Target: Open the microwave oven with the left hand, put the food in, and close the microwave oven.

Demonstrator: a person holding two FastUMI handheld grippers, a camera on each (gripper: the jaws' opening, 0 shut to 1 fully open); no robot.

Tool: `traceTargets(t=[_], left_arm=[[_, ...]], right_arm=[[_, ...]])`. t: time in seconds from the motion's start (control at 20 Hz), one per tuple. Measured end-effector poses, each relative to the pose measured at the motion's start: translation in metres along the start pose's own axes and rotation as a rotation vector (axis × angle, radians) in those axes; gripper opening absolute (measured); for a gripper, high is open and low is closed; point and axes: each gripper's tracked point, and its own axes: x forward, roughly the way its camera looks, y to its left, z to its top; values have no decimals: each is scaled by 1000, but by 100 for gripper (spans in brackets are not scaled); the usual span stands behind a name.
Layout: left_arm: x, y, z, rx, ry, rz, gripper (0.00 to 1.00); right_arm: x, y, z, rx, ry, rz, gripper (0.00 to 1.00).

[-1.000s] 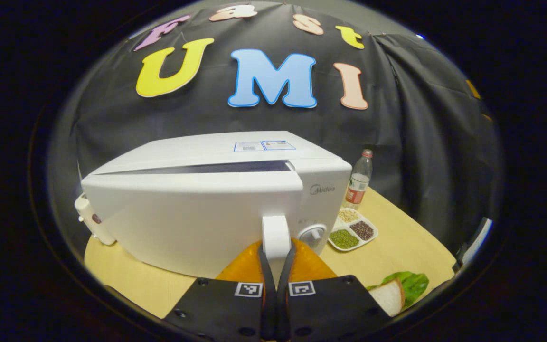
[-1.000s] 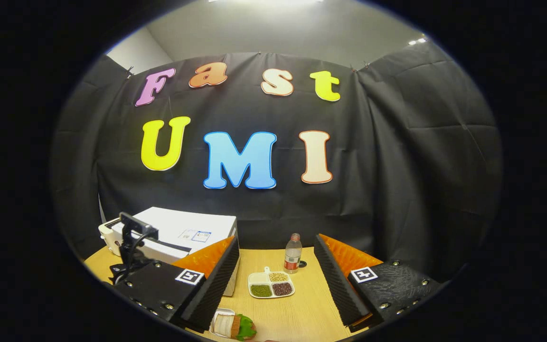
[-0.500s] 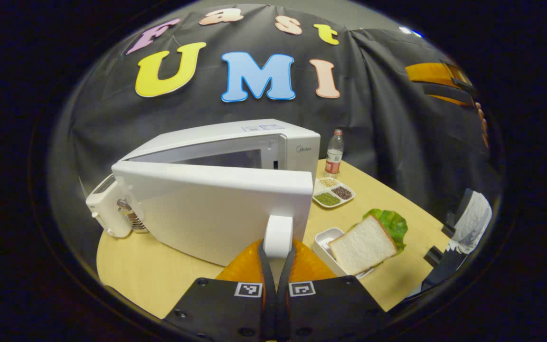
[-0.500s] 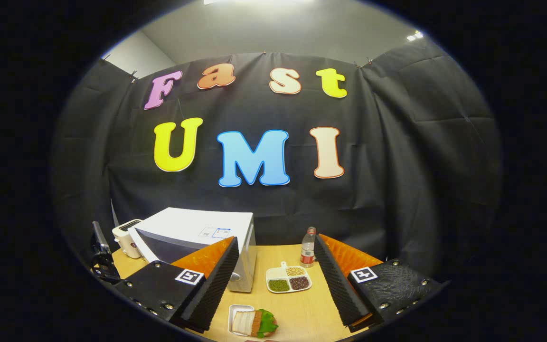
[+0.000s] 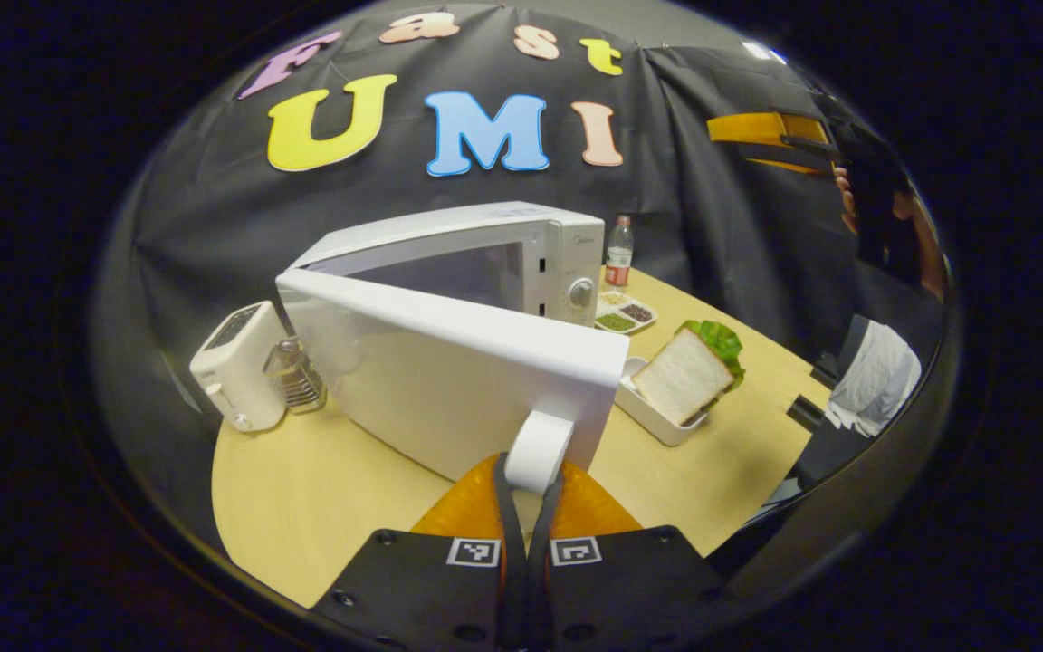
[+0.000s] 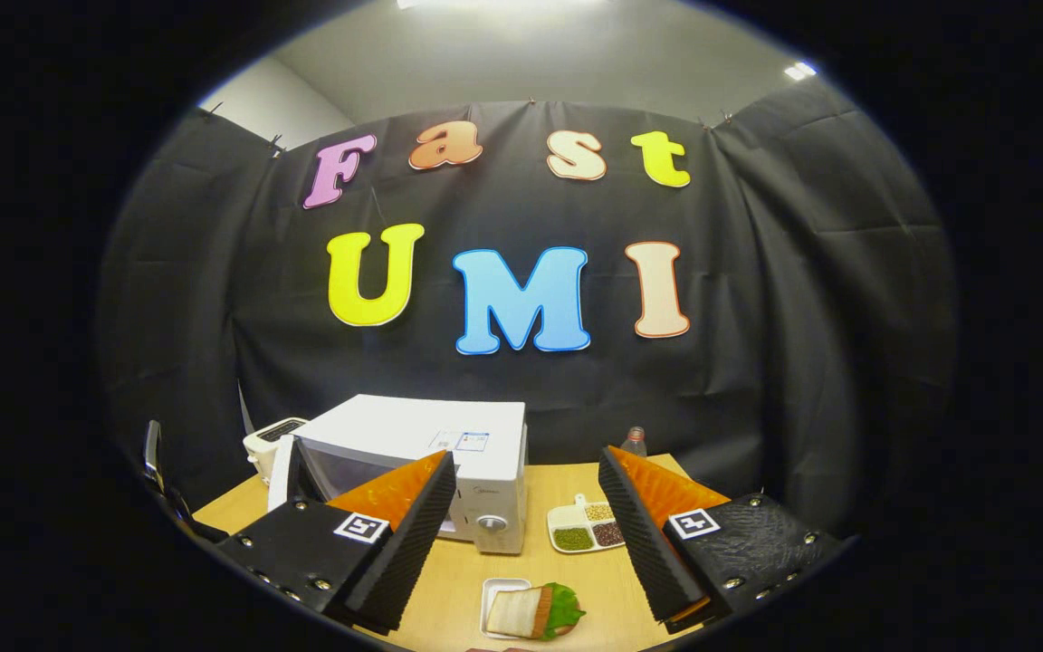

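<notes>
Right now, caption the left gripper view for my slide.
Left gripper clamps the door handle, microwave door swung open.

A white microwave oven with a white door and white handle stands on a pale yellow wood-grain counter. Beside it is a cream-white toaster. A white tray holds a sandwich of white bread with green lettuce. A white divided dish carries green, dark reddish-brown and tan grains. The clear bottle has what looks like a red label. Each gripper body bears a black-and-white square marker.
</notes>
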Motion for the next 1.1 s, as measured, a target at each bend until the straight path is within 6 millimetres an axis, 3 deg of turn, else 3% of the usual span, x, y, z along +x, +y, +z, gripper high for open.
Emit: traceTargets(t=[0.15, 0.4, 0.6, 0.9, 0.95, 1.05, 1.1], left_arm=[[-26, 24, -18, 13, 31, 5, 6], [-69, 81, -50, -14, 48, 65, 6], [-90, 119, -65, -40, 40, 118, 6], [-105, 154, -76, -78, -6, 209, 8], [-106, 158, -78, -100, -17, 217, 13], [-108, 159, -84, -152, -27, 216, 12], [-114, 161, -86, -160, -34, 233, 21]], right_arm=[[2, 23, -11, 7, 27, 23, 96], [0, 58, -27, 24, 58, 57, 96], [1, 76, -39, 10, 89, 79, 96], [7, 81, -55, 41, 161, 86, 96], [9, 79, -58, 35, 169, 85, 96], [12, 74, -63, 33, 194, 83, 96], [13, 69, -69, 35, 211, 80, 96]])
